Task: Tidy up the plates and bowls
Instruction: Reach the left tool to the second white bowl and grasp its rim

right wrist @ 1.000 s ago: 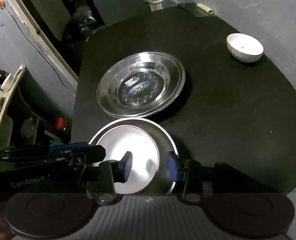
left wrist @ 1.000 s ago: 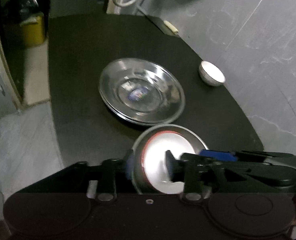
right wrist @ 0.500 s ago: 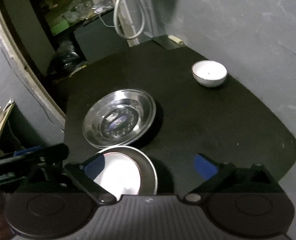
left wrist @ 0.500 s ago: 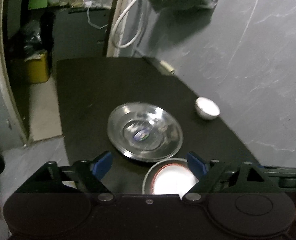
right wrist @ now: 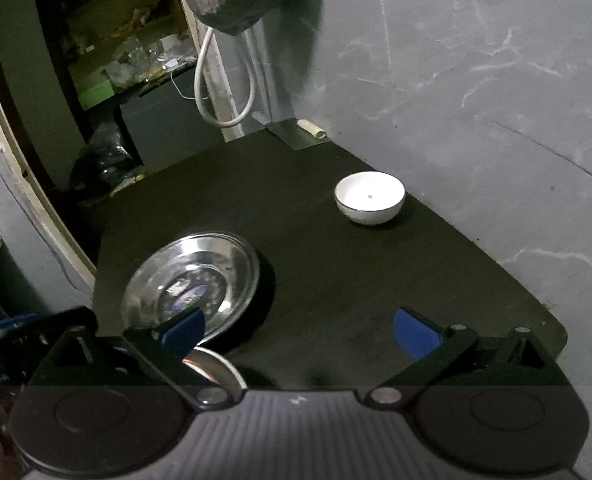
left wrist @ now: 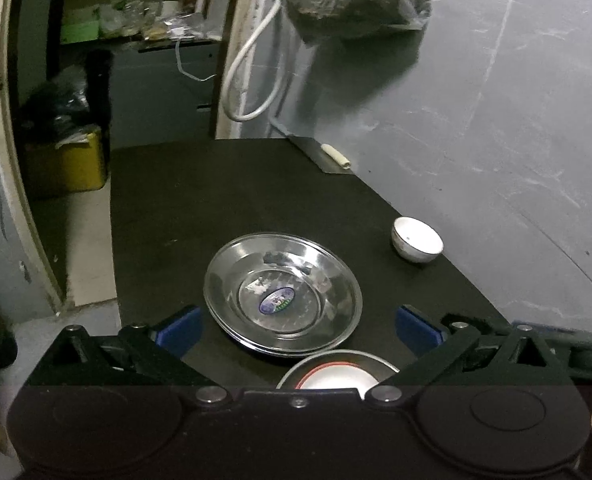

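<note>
A stack of shiny steel plates [left wrist: 282,296] [right wrist: 192,280] with a sticker in the middle lies on the black table [left wrist: 216,200]. Just in front of it stands a steel bowl [left wrist: 337,374] [right wrist: 216,364] with a white inside and a red ring, half hidden by the gripper bodies. A small white bowl [left wrist: 417,240] [right wrist: 369,198] stands alone near the table's right edge. My left gripper [left wrist: 297,328] hangs above the near side of the plates, its jaws opening wide and gripping nothing. My right gripper [right wrist: 299,331] is open over bare table, right of the steel bowl.
A grey wall [left wrist: 495,120] runs along the table's right side. A dark bag [left wrist: 355,0] and a white hose [left wrist: 252,80] hang at the back. A small pale cylinder [left wrist: 335,156] lies at the far corner. Left is a doorway with a yellow bin [left wrist: 72,164].
Both grippers opened and let go of the steel bowl, which now rests on the table. Both lifted, drew back and tilted up, so more of the wall and doorway shows.
</note>
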Available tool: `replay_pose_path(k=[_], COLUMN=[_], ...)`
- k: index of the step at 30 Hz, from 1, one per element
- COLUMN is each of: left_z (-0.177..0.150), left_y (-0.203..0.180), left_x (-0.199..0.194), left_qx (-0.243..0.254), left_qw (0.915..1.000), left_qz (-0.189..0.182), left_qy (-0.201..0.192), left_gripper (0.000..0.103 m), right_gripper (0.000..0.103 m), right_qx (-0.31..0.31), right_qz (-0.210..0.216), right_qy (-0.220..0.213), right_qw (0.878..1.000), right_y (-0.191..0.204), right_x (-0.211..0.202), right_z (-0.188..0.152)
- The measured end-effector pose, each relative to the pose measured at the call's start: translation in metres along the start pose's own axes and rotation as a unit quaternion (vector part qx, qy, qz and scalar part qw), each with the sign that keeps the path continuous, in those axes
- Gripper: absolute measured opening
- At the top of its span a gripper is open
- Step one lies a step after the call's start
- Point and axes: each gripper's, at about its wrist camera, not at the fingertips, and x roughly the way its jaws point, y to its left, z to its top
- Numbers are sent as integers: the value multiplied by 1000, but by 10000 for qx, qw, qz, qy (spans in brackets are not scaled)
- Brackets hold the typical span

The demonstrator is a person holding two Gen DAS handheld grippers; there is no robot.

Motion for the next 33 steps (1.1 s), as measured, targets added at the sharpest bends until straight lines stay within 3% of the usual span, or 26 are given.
replay_pose_path(k=[5,10,19,23,28,31,33], left_z=[-1,15,62,83,97,100,102], left_y=[-8,-25,-44,-53,-81,-92,-95], left_x=[21,45,118,153,180,189,195], left_qx=[-220,-34,-24,-282,562,986,1006], left_qw=[9995,9992,9968,9964,9942,9910,9910], left_qz=[-4,94,417,370,447,213,104], left_qy=[241,383,681,713,800,877,882], left_gripper=[102,102,102,102,102,102,102], right_gripper=[103,103,103,103,103,103,103], right_qx=[134,212,509,744,814,919,926], right_qz=[21,48,9,263,374,205,222], right_qy=[336,456,-170,-354,-400,-134,-130], right_qw=[9993,9987,9986,9963,9952,9955,9954], right_y=[-22,-42,-84,-100,-107,-107,-108], right_x=[19,37,76,91,116,131,133], right_z=[-1,7,25,30,40,45,48])
